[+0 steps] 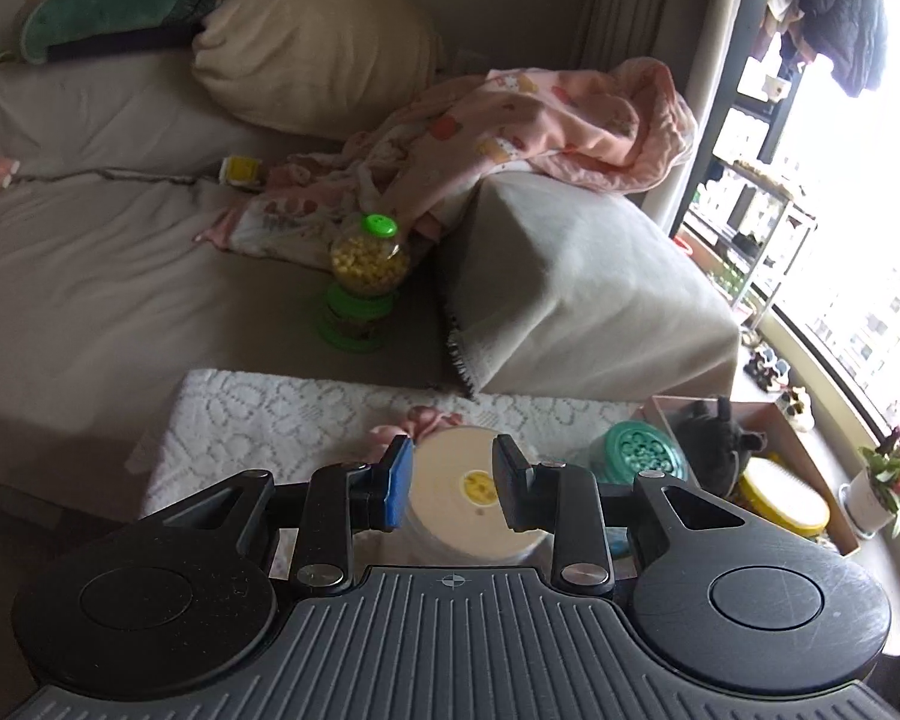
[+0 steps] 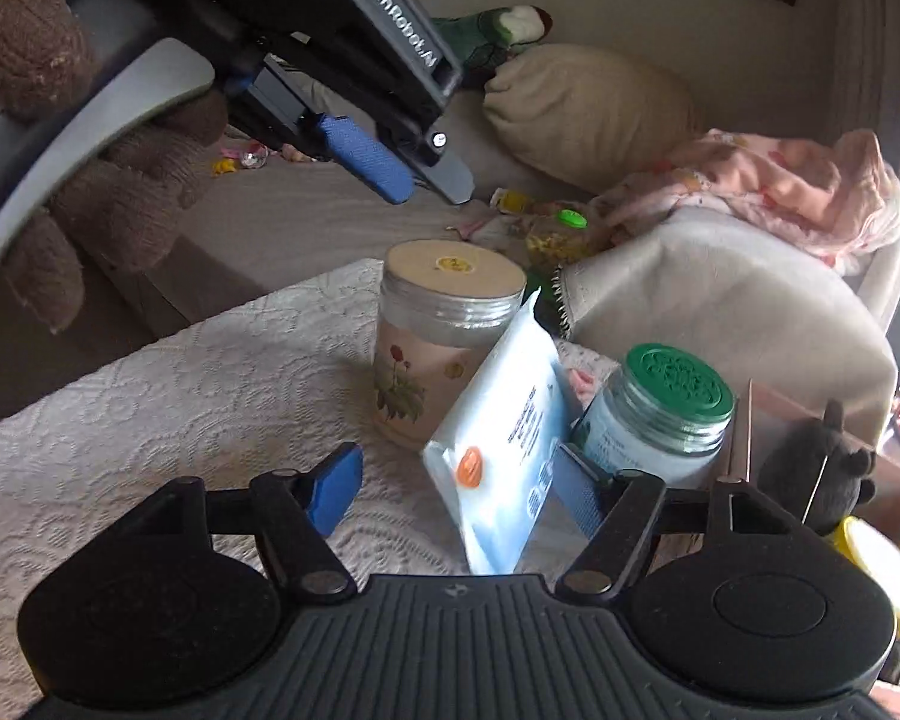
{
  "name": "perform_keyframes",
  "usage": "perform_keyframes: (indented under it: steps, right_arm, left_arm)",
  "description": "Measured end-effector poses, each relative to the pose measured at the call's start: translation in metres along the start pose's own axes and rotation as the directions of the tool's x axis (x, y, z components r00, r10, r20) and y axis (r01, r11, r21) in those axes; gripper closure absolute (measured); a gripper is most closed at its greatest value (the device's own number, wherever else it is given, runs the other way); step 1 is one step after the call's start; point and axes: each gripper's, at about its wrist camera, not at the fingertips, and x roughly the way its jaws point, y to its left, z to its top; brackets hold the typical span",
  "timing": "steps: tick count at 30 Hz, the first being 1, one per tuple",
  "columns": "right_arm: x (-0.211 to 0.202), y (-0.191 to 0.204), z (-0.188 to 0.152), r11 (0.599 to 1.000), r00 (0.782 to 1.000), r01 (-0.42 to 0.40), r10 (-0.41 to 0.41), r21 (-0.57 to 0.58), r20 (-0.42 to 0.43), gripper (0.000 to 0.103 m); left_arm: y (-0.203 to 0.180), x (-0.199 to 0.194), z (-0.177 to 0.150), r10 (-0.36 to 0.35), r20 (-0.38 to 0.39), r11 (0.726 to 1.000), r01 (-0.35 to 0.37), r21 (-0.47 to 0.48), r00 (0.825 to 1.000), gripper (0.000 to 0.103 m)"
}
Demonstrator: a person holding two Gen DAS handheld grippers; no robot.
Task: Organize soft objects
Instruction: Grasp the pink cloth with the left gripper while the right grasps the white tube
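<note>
Both wrist views show a small table covered with a white embossed cloth [image 2: 150, 396], standing beside a bed.

Left gripper [image 1: 453, 480]: jaws parted and empty, poised above the beige-lidded jar [image 1: 474, 480], which appears between the 2 fingers but is not visibly touched. The right wrist view shows the same gripper [image 2: 390, 177] held in a brown-gloved hand [image 2: 90, 180], well above the jar [image 2: 450, 348].

Right gripper [image 2: 456, 480]: jaws spread wide. A pale blue wipes pack [image 2: 504, 444] stands tilted between them, leaning toward the beige-lidded jar and close against the green-lidded jar [image 2: 660, 414]. The right finger [image 2: 576, 492] lies beside the pack's edge; the left finger [image 2: 333, 486] is well apart from it. No grasp is made.

Soft objects in view: the wipes pack on the table; a pink printed blanket [image 1: 510, 132] bunched over a grey cushion block [image 1: 576, 288]; a beige pillow [image 1: 306, 54]; a green plush toy [image 1: 120, 6] at the head of the bed; a dark plush toy [image 2: 822, 468] in a box at the table's far side.

Step in hand, as judged: the approach to the wipes pack, with sorting barely begun. The next move calls for closing the right jaws squarely on the pack's flat faces and lifting it without tipping either jar. The pack is likely to flex and slip if pinched only at its edge.
</note>
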Motion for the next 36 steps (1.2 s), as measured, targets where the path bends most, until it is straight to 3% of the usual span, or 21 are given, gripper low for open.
perform_keyframes:
  steps: [1,3,5,9,14,18,20,23,25,29,31,36]
  right_arm:
    - [0.002,-0.005,0.001,1.0,1.0,0.007,-0.007,0.005,-0.001,0.053]
    - [-0.001,-0.02,0.0,0.999,1.0,-0.003,0.003,0.04,-0.003,0.054]
    - [-0.008,-0.031,-0.004,0.998,1.0,0.026,-0.026,0.062,0.005,0.057]
    - [-0.017,-0.047,-0.012,0.994,0.999,0.043,-0.045,0.098,0.013,0.059]
    - [-0.015,-0.057,-0.022,0.987,1.0,0.014,-0.014,0.157,0.002,0.059]
    - [-0.019,-0.057,-0.022,0.988,1.0,-0.012,0.008,0.154,0.022,0.059]
    - [-0.018,-0.057,-0.02,0.989,0.999,-0.02,0.015,0.15,0.034,0.059]
    - [-0.017,-0.058,-0.021,0.988,0.999,-0.026,0.02,0.154,0.035,0.059]
    - [-0.015,-0.059,-0.022,0.987,0.999,-0.02,0.016,0.159,0.029,0.059]
    - [-0.012,-0.061,-0.023,0.986,1.0,-0.018,0.015,0.163,0.019,0.059]
    - [-0.01,-0.061,-0.023,0.986,1.0,-0.017,0.015,0.165,0.015,0.059]
    - [-0.008,-0.055,-0.019,0.988,0.999,0.031,-0.033,0.148,0.01,0.059]
  left_arm:
    - [0.004,0.007,0.007,0.004,-0.021,1.0,-0.004,0.01,1.0,0.07]
    - [0.004,0.025,0.023,0.011,-0.063,0.998,-0.007,0.055,0.998,0.07]
    - [-0.006,0.052,0.043,0.012,-0.152,0.992,0.008,0.126,0.988,0.07]
    - [-0.023,0.121,0.075,0.002,-0.4,0.987,0.063,0.149,0.917,0.07]
    - [-0.047,0.181,0.083,0.093,-0.532,0.979,0.019,0.202,0.842,0.07]
    - [-0.06,0.214,0.075,0.17,-0.626,0.966,-0.001,0.26,0.762,0.07]
    - [-0.065,0.226,0.071,0.256,-0.632,0.943,-0.045,0.33,0.732,0.068]
    - [-0.072,0.236,0.063,0.391,-0.601,0.877,-0.083,0.474,0.697,0.066]
    - [-0.07,0.239,0.059,0.41,-0.594,0.86,-0.076,0.505,0.692,0.063]
    - [-0.057,0.238,0.062,0.356,-0.619,0.886,-0.043,0.461,0.701,0.062]
    - [-0.051,0.234,0.063,0.306,-0.633,0.904,-0.007,0.428,0.711,0.069]
    - [-0.033,0.219,0.062,0.212,-0.621,0.923,0.054,0.38,0.754,0.069]
